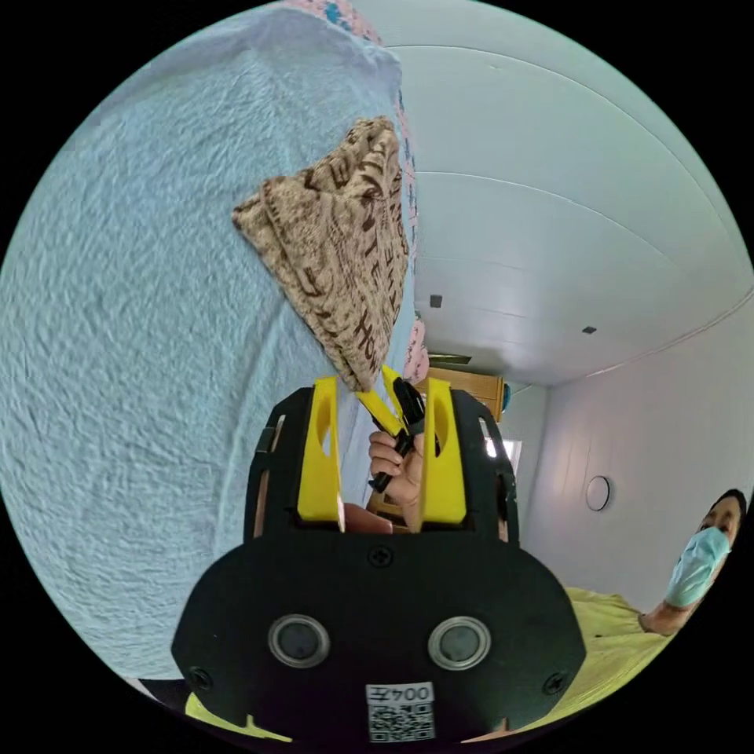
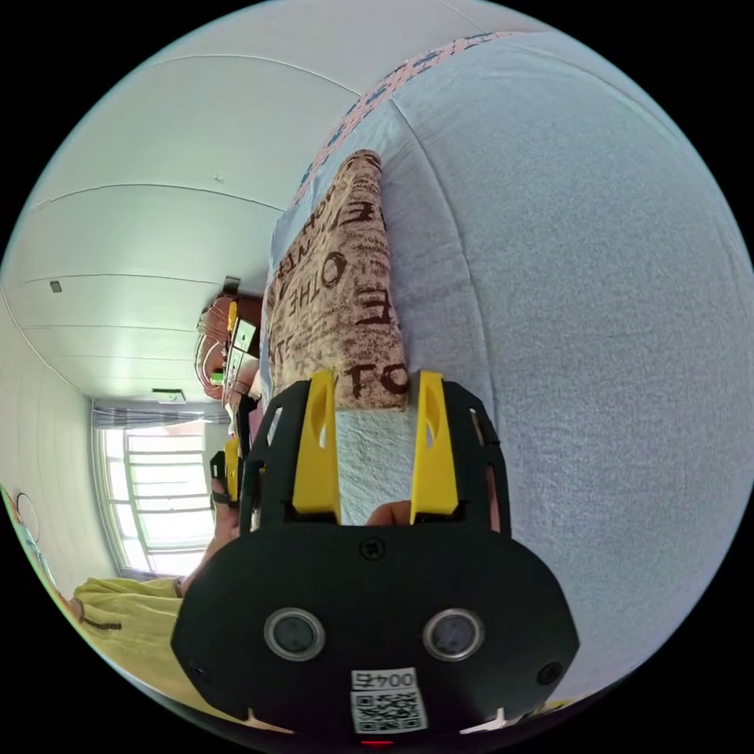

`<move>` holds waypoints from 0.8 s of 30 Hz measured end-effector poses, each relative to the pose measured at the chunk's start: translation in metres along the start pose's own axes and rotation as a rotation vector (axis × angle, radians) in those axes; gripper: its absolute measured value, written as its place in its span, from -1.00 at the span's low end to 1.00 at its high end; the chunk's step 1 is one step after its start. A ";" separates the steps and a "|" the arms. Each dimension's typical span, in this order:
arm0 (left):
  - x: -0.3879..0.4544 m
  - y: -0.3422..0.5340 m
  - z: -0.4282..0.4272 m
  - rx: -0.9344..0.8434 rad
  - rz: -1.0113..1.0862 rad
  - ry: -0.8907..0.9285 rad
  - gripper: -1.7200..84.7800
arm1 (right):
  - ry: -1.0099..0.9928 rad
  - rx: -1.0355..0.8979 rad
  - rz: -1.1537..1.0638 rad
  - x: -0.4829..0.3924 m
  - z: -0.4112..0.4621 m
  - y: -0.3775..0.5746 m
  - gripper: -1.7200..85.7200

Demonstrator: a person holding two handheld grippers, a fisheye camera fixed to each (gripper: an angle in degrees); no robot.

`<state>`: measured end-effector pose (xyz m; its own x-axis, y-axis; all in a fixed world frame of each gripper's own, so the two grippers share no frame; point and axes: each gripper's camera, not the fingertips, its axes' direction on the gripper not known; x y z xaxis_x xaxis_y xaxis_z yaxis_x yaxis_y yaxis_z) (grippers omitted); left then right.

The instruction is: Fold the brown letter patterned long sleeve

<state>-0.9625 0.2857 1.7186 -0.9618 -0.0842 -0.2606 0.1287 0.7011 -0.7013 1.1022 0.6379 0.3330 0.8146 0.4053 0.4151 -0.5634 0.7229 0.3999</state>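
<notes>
The brown letter patterned long sleeve (image 1: pixel 338 243) lies folded into a compact bundle on the light blue bedspread (image 1: pixel 118 353). My left gripper (image 1: pixel 382 382) is open, and a narrow corner of the bundle reaches down between its yellow fingertips. Just past that corner is the other gripper (image 1: pixel 389 408), held by a hand (image 1: pixel 400 475). In the right gripper view the folded long sleeve (image 2: pixel 338 298) has its near edge between the tips of my right gripper (image 2: pixel 376 377), whose jaws stand wide apart and do not press on the cloth. The left gripper (image 2: pixel 229 471) shows beside it.
The bedspread (image 2: pixel 589 314) spreads wide around the bundle, with a pink patterned border (image 2: pixel 369 102) along its far edge. A person in a yellow top (image 1: pixel 613 628) stands close by. A window (image 2: pixel 149 503), a cluttered shelf (image 2: pixel 228 338) and wooden furniture (image 1: pixel 471 389) line the room.
</notes>
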 end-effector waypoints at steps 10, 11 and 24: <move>0.030 -0.015 0.005 0.063 -0.114 0.010 -0.51 | -0.107 -0.075 0.043 0.020 -0.030 -0.044 -0.81; 0.036 -0.016 0.008 0.077 -0.113 0.024 -0.49 | -0.132 -0.078 0.039 0.015 -0.037 -0.051 -0.82; 0.095 -0.014 0.041 0.278 -0.076 0.208 -0.45 | -0.210 -0.113 0.028 0.035 -0.050 -0.094 -0.82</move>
<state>-1.0453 0.2390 1.6761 -0.9960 0.0372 -0.0807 0.0887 0.4760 -0.8749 1.1902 0.6123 0.2692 0.7454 0.3095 0.5905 -0.5570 0.7758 0.2965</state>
